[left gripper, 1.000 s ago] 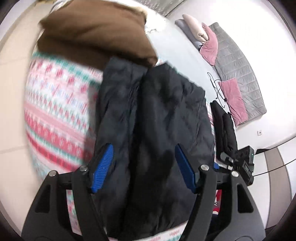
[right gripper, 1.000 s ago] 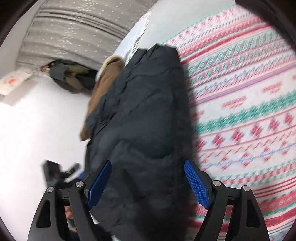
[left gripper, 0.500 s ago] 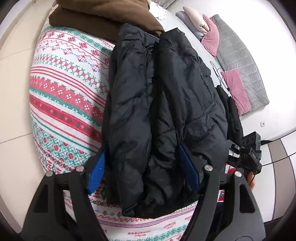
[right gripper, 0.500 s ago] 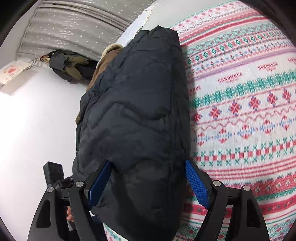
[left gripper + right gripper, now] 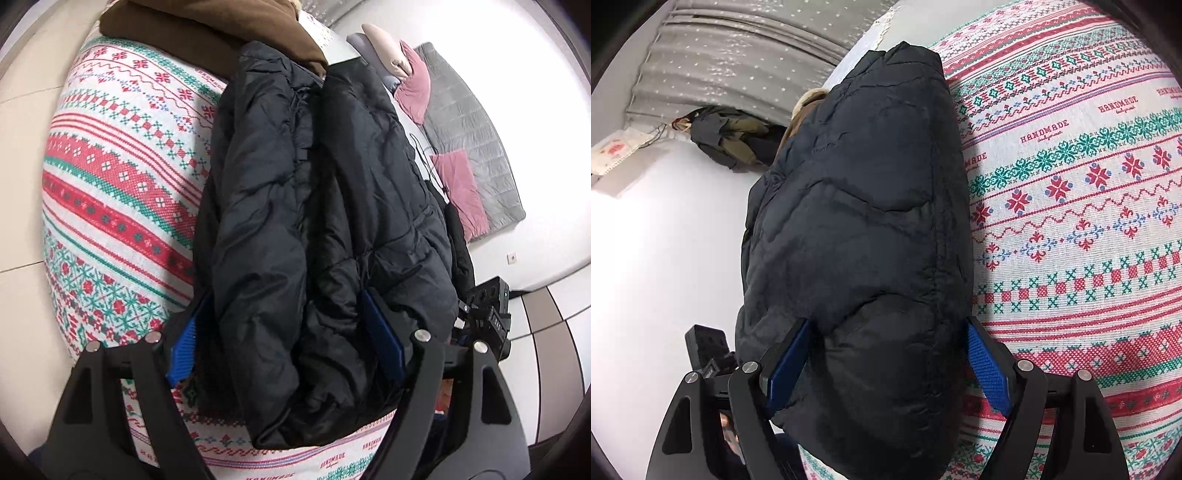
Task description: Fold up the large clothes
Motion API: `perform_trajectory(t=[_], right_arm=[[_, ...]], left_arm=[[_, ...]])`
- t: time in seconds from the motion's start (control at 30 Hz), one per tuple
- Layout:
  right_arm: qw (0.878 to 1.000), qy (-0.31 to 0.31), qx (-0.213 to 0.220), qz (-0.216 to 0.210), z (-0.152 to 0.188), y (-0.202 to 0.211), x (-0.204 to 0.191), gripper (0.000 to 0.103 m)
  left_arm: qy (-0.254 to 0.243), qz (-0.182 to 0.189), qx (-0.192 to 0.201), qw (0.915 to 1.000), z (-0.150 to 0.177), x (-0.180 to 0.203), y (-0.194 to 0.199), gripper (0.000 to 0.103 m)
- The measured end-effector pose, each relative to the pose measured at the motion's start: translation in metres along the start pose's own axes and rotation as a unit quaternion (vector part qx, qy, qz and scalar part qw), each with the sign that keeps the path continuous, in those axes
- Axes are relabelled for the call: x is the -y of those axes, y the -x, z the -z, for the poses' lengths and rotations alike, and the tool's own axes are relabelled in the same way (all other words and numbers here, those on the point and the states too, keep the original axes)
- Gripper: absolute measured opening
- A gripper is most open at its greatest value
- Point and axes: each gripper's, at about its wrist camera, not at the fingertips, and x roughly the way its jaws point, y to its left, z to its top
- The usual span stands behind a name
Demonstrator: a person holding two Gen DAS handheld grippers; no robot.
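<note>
A black puffy jacket (image 5: pixel 314 221) lies folded lengthwise on a bed cover with red and green patterns (image 5: pixel 110 184). My left gripper (image 5: pixel 282 339) straddles its near end. The jaws are opening, with the padded bulk between the blue pads and bulging over the left pad (image 5: pixel 184 339). In the right wrist view the same jacket (image 5: pixel 864 221) runs away from me. My right gripper (image 5: pixel 886 365) stands open around its other near corner. Its right pad (image 5: pixel 988 365) sits just beside the jacket's edge, over the cover (image 5: pixel 1071 221).
A brown garment (image 5: pixel 207 33) lies at the jacket's far end. On the floor beyond are a grey mat (image 5: pixel 472 122) and pink cushions (image 5: pixel 458 184). Dark clothes (image 5: pixel 731 136) hang by a grey curtain (image 5: pixel 738 55). Each gripper's body shows at the other view's edge (image 5: pixel 487 317).
Both grippers have come down and forward over the jacket's near end, which now fills more of each view. The left jaws stand wider; the right jaws are unchanged.
</note>
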Motion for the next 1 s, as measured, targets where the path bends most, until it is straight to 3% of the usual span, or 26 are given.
perform_trajectory(t=[0.57, 0.6, 0.73, 1.0], right_arm=[[1.000, -0.005, 0.000, 0.000, 0.000, -0.024, -0.003, 0.080], [1.000, -0.003, 0.001, 0.002, 0.000, -0.024, -0.005, 0.080], [1.000, 0.003, 0.003, 0.007, 0.000, -0.025, -0.014, 0.075], [1.000, 0.015, 0.005, 0.024, 0.000, -0.029, -0.019, 0.068]], left_arm=[[0.019, 0.014, 0.002, 0.9997, 0.001, -0.001, -0.009, 0.074], [0.017, 0.013, 0.003, 0.9998, 0.001, -0.001, -0.009, 0.070], [0.003, 0.000, 0.014, 0.9999, 0.005, 0.006, -0.008, 0.057], [-0.026, -0.037, 0.026, 0.9987, 0.008, 0.021, -0.015, 0.054]])
